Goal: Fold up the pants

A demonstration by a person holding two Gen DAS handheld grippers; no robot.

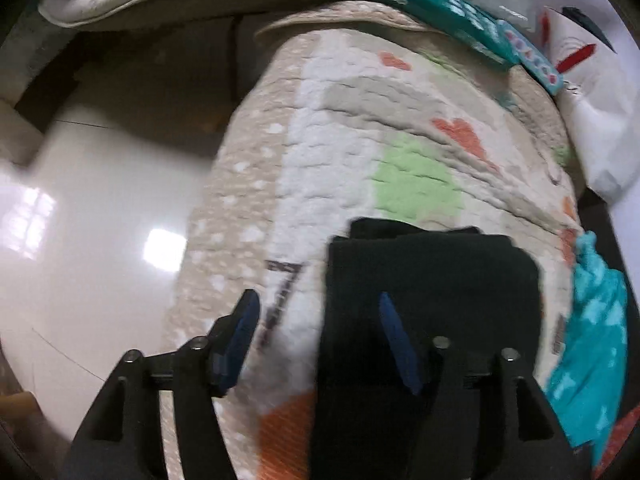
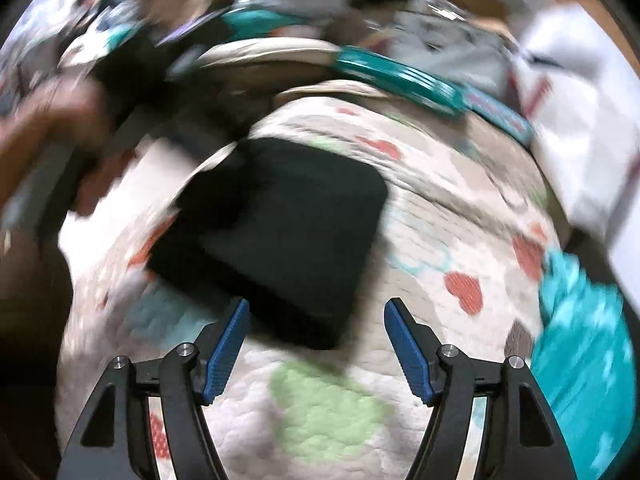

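Observation:
The black pants point(image 2: 280, 236) lie folded into a compact rectangle on a quilted patchwork mat point(image 2: 440, 216). In the left wrist view the pants point(image 1: 432, 280) lie under the right fingertip of my left gripper point(image 1: 318, 310), which is open and holds nothing, above the pants' left edge. My right gripper point(image 2: 316, 320) is open and empty, just above the near corner of the folded pants. The right wrist view is blurred by motion. A hand with the other gripper point(image 2: 60, 152) shows at the left of that view.
A teal cloth point(image 2: 584, 352) lies at the mat's right edge; it also shows in the left wrist view point(image 1: 596, 344). A teal box point(image 1: 440, 4) and white fabric point(image 1: 592, 92) lie beyond the mat. Glossy white floor point(image 1: 100, 220) is left of the mat.

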